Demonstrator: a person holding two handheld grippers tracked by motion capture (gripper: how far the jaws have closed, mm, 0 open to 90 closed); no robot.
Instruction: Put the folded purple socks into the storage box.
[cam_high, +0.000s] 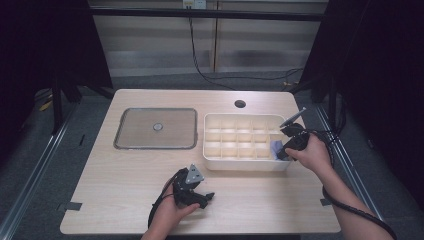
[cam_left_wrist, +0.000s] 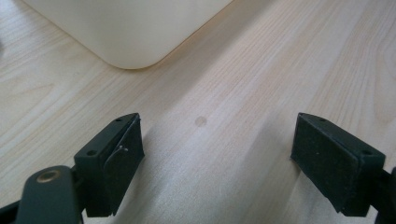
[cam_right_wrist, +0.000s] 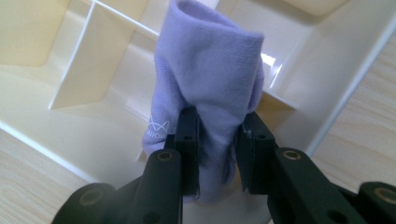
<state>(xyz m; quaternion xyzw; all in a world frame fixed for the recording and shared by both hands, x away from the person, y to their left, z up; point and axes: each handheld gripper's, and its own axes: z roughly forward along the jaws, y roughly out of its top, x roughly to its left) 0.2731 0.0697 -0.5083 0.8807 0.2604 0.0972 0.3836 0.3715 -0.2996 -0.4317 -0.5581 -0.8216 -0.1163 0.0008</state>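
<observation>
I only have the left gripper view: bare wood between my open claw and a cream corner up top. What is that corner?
Observer: It is the near left corner of a divided bin, seen in the high view.
Operator: Where is the other claw?
Observer: The right claw is at the bin's near right compartment.
Operator: Holding anything?
Observer: Yes, it is shut on a folded purple cloth with small white print.
Operator: Anything else on the table?
Observer: A flat square tray lies left of the bin.
</observation>
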